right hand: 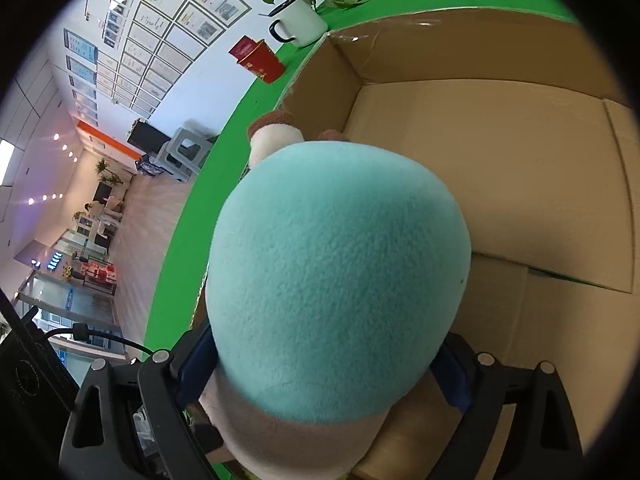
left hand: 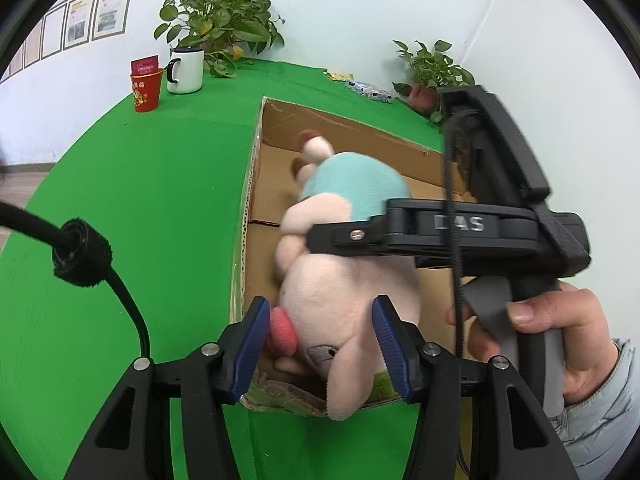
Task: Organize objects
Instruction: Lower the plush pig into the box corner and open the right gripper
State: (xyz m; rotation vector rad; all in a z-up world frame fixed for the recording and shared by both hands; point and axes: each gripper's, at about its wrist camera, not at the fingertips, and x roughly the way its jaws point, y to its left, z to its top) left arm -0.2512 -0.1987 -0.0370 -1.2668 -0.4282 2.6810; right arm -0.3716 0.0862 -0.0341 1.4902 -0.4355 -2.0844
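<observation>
Blue-padded fingers [left hand: 250, 344] of the left tool [left hand: 320, 344] stood either side of the plush pig's head, spread fairly wide; whether the pads touched the fur could not be told, and they did not look pressed in. That plush pig [left hand: 344, 264], pale pink with a teal shirt, hung head-down toward the left camera over the near end of the cardboard box [left hand: 256, 184]. Its body was gripped by the right tool [right hand: 324, 376], whose pads sat against the toy's sides at the shirt's hem, closed on it and carrying it. From the right wrist view the teal back [right hand: 340, 280] filled most of the frame, the brown-tipped feet pointing toward the box's far wall.

By my reading, the step in hand was lowering the pig into the box. Next, the right tool would need to bring the toy down past the near rim, which the snout seemed to overhang, then spread its fingers; the left tool should stay clear or steady the head.

Inside, the box showed a bare cardboard floor with folded flaps; some greenish stuff lay at its near corner, unclear.

Beyond the box, toward the green counter's [left hand: 140, 200] far left corner, stood a red paper cup [left hand: 146, 90], a white mug [left hand: 185, 70] and a potted plant [left hand: 220, 24].
</observation>
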